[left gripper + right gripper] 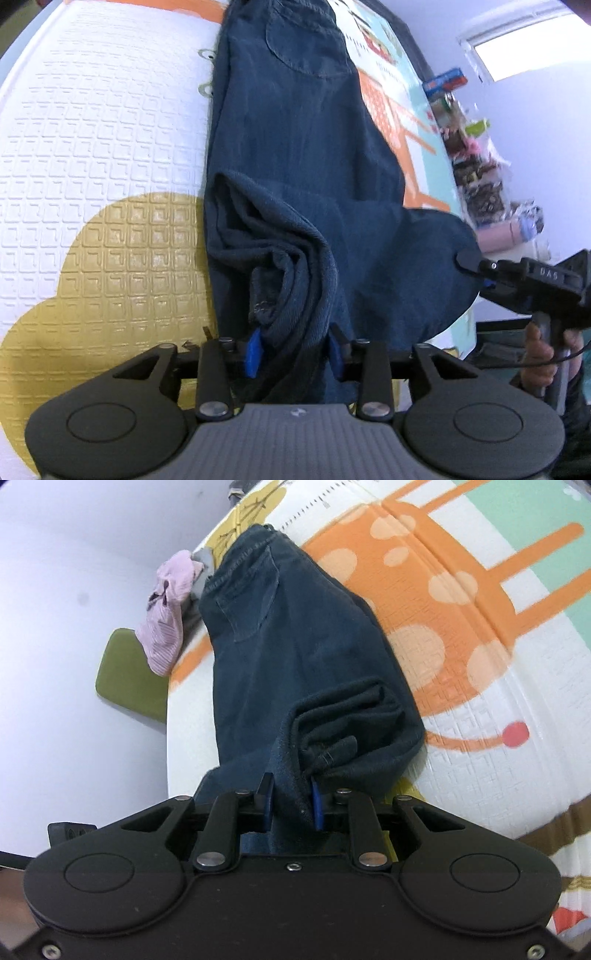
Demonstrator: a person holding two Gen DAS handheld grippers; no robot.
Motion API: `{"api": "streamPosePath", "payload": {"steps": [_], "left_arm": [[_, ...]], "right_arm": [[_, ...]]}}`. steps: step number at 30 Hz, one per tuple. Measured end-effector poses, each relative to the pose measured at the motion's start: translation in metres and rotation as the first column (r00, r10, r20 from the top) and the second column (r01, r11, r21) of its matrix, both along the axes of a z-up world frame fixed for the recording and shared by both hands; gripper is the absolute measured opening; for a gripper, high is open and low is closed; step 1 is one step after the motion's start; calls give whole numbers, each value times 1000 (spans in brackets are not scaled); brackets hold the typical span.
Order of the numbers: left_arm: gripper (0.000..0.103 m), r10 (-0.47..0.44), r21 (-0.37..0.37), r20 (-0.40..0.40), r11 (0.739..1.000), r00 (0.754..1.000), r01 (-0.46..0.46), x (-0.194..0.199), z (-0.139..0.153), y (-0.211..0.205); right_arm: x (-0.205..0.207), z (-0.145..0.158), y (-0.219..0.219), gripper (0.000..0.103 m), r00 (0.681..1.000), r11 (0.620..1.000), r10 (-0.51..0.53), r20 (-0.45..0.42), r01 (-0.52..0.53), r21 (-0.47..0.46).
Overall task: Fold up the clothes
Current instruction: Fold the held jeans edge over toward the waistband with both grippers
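Note:
Dark blue jeans (306,155) lie lengthwise on a patterned play mat (103,147), waist and back pocket at the far end. My left gripper (294,350) is shut on the bunched leg end of the jeans, lifted off the mat. My right gripper (292,805) is shut on the other side of the same leg end of the jeans (295,635); it also shows in the left wrist view (476,267) at the right, holding the fabric edge.
A pink striped garment (168,616) lies past the jeans' waist at the mat's edge, beside a green cushion (125,672). Cluttered toys and boxes (476,166) stand along the wall beyond the mat's right side.

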State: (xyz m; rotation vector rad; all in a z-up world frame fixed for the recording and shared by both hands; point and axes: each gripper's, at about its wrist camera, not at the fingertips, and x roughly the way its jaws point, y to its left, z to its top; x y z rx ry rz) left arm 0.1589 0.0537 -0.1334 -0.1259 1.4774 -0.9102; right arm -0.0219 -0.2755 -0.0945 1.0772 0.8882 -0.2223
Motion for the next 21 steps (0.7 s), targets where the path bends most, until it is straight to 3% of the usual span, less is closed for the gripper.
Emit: {"api": "streamPosePath", "payload": {"steps": [6, 11, 14, 17, 21], "left_arm": [[55, -62, 40, 51, 997, 997, 60, -9, -2, -19], [56, -116, 76, 104, 991, 988, 108, -14, -4, -36], [46, -156, 84, 113, 985, 981, 147, -17, -5, -41], [35, -170, 66, 65, 984, 983, 166, -15, -7, -36], [31, -177, 56, 10, 983, 984, 176, -16, -10, -28]], "right_arm": [[-10, -15, -4, 30, 998, 999, -35, -44, 36, 16], [-13, -22, -4, 36, 997, 999, -46, -66, 48, 16], [-12, -27, -2, 39, 996, 999, -48, -76, 49, 14], [-10, -29, 2, 39, 996, 1000, -19, -81, 18, -10], [-10, -27, 6, 24, 994, 998, 37, -100, -41, -41]]}}
